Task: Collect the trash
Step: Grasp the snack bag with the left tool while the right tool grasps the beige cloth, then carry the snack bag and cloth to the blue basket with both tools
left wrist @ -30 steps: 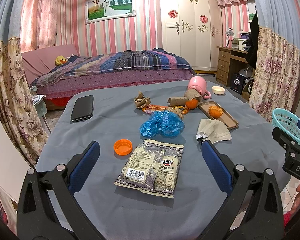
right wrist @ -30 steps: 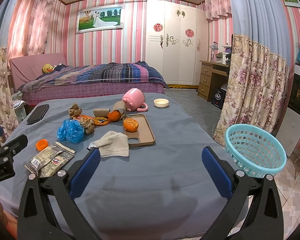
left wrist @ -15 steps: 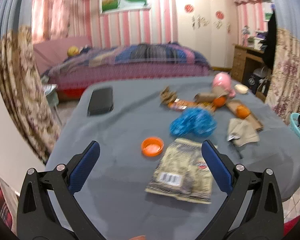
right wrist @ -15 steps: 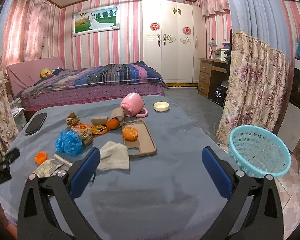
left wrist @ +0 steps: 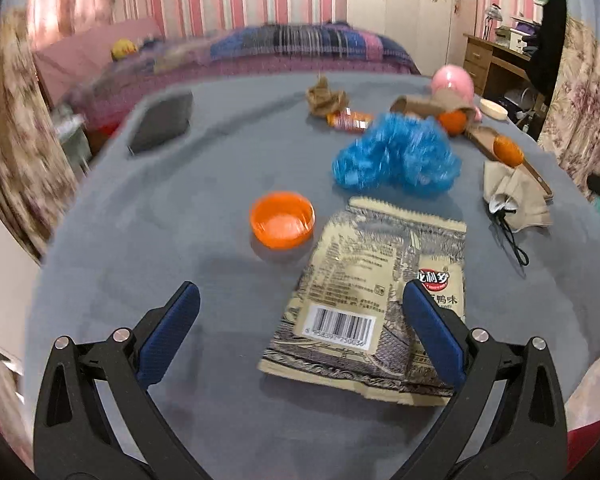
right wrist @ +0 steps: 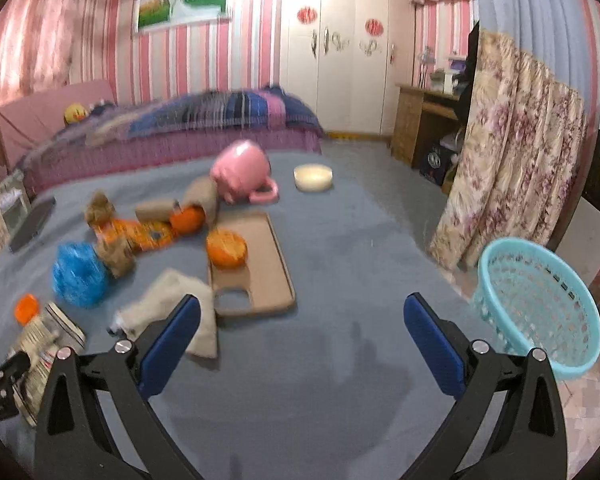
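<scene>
Hovering w/ left gripper [left wrist: 300,320] wide open over snack packet [left wrist: 374,300] lying flat on grey table [left wrist: 160,220], orange cap [left wrist: 282,220] just beyond, blue bag [left wrist: 396,158] farther; right gripper [right wrist: 302,330] also gaping, holding nothing, basket [right wrist: 540,304] off table's right edge.

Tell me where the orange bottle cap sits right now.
In the left wrist view the orange bottle cap lies on the grey cloth, just left of the snack packet and ahead of the open left claw.

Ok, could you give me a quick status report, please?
Left gripper open, low over snack wrapper. Right gripper open, empty. Orange cap beside wrapper, basket clear.
</scene>
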### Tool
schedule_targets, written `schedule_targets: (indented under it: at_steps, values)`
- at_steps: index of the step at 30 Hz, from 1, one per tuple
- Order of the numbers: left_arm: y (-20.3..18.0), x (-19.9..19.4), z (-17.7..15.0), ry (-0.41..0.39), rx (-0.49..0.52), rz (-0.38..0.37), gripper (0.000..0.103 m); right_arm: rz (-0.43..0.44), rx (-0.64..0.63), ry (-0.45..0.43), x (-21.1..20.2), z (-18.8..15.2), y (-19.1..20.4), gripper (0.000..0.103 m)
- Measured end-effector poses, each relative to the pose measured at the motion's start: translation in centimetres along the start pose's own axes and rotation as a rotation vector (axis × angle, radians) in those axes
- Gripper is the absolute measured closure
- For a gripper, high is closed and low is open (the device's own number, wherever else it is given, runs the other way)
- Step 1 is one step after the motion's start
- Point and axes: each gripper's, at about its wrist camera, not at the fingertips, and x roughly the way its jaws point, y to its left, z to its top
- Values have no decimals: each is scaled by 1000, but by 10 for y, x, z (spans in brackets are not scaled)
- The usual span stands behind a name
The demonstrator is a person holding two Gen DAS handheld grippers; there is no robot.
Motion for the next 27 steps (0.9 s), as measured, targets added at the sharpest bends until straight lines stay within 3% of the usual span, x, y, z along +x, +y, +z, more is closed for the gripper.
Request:
schedule_targets:
  at_steps: [3,6,8,12,13,14,18,22,27]
  values:
    - [6,9,2,57,-75,-71,5,24,-21,12,0,-2,4,4]
    - [-5,9,-1,58,-21,-73,12,16,-47,-6,-3,-5,10,4]
    - [-14,7,-2,55,16,-98,30,17,-69,-3,-3,-7,15,4]
    - [-27,3,-3,49,58,-111,41,33,-76,19,0,-12,18,4]
    - [-29,1,-3,41,64,-114,47,38,-73,25,1,-12,17,4]
    - [-31,-2,-2,29,68,-119,63,49,-67,35,4,-13,17,4]
    - [-34,-12,0,-25,85,-119,90,96,-44,60,14,-12,17,4]
    - [-37,-19,3,-79,105,-88,94,129,-55,74,27,-10,24,7]
    - [-41,-19,2,-75,126,-96,94,207,-64,165,52,-14,41,43]
